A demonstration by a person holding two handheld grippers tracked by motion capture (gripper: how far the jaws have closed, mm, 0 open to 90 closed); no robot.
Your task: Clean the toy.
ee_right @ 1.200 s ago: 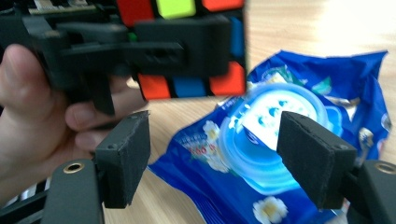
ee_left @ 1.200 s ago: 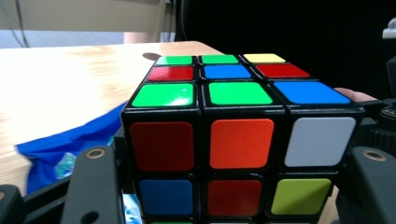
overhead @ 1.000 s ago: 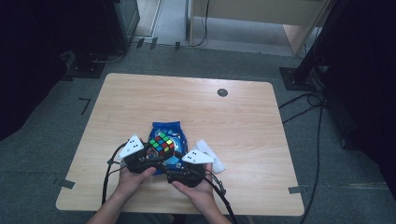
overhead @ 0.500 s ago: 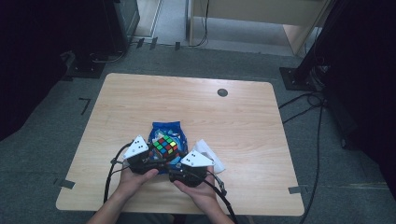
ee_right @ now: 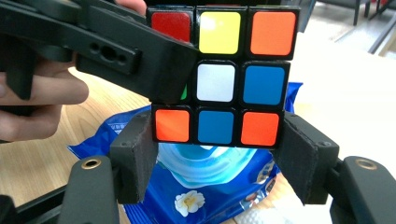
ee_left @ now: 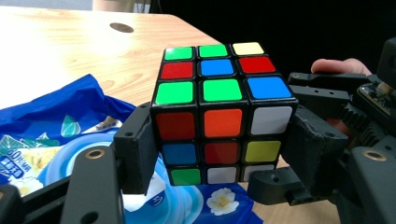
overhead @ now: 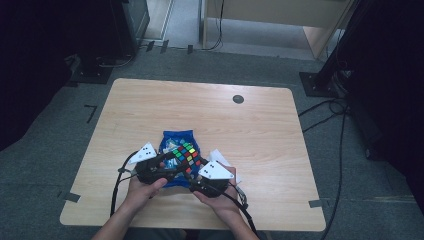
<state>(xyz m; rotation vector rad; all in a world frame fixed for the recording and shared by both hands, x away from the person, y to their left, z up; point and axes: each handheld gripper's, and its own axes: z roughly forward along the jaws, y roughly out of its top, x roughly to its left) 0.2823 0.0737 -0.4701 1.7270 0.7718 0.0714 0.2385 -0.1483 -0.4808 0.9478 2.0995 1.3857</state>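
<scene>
Multicoloured puzzle cube (overhead: pixel 186 156) being held above the near middle of the pale wooden desk (overhead: pixel 250 125), directly over a blue plastic packet (overhead: pixel 176 140) that is lying flat on the desk top. The left hand-held gripper (overhead: pixel 167 162) is pinching the cube — in the left gripper view its two black jaws are pressing against opposite side faces of the cube (ee_left: pixel 219 114), with the right hand-held gripper (ee_left: pixel 327 121) and a fingertip showing just beyond the cube's far side. The right hand-held gripper (overhead: pixel 197 172) is also gripping the cube: in the right gripper view its jaws are sitting against the two ends of the cube's (ee_right: pixel 219 74) lowest layer, while a black jaw of the left hand-held gripper (ee_right: pixel 93 46) is crossing in front of the upper layers. Beneath the cube the packet (ee_right: pixel 210 182) is showing a white flower print — a white sheet (overhead: pixel 222 159) is lying just beside the packet, partly under the right hand-held gripper.
</scene>
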